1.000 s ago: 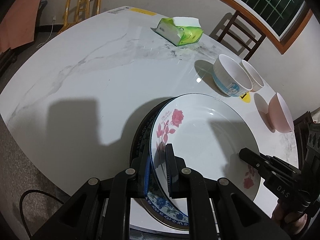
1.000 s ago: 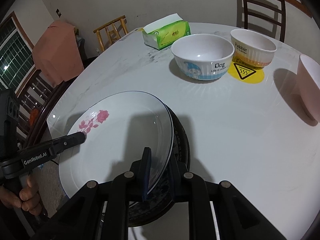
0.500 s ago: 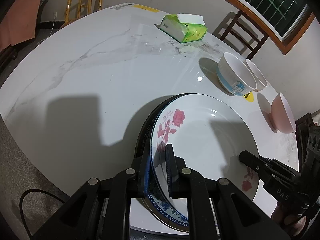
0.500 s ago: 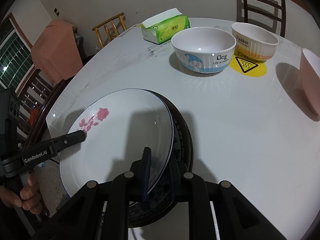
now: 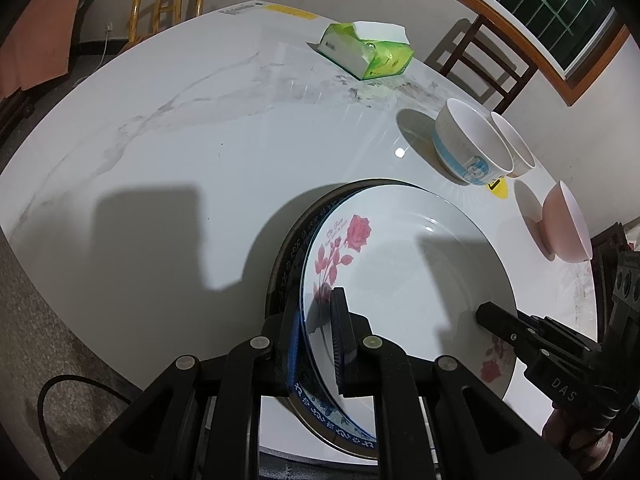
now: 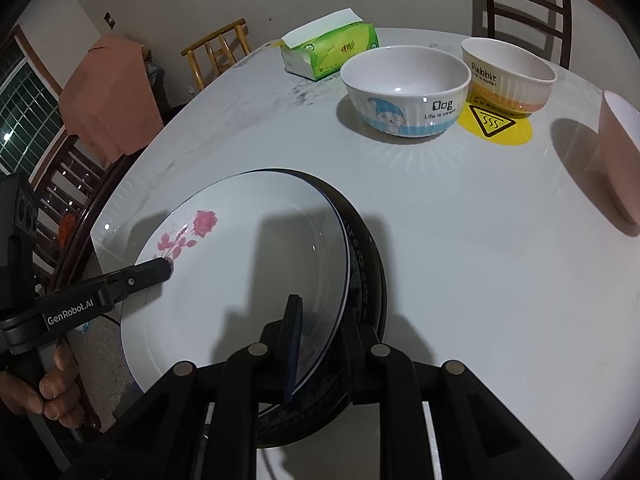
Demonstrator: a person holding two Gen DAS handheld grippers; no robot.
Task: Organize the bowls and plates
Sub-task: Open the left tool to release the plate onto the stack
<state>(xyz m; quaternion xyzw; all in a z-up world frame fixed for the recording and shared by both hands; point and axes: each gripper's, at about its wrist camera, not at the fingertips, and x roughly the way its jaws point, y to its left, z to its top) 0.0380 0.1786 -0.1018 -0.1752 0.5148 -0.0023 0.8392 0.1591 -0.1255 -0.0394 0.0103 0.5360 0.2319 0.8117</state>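
Left wrist view: your left gripper (image 5: 318, 344) is clamped on the near rim of the rose plate (image 5: 408, 280), one finger on the plate's upper face and the other under the rim. The rose plate lies on a blue-patterned plate (image 5: 320, 412), which in turn rests in a dark plate (image 5: 280, 276); the stack sits at the near edge of the white marble table (image 5: 180, 128). Your right gripper (image 5: 486, 314) reaches the opposite rim from the right.

Right wrist view: your right gripper (image 6: 320, 344) straddles the stack's near rim, and its jaws are opening; the rims are between them, but whether the pads still press cannot be told. Your left hand (image 6: 40, 388) holds the other tool at the left.

Beyond the stack stand the Dog bowl (image 6: 404, 92), just beside the Rabbit bowl (image 6: 508, 76) on a yellow warning sticker (image 6: 496, 126), and apart to the right a pink bowl (image 6: 620, 160). A green tissue pack (image 6: 328, 54) lies farther back.
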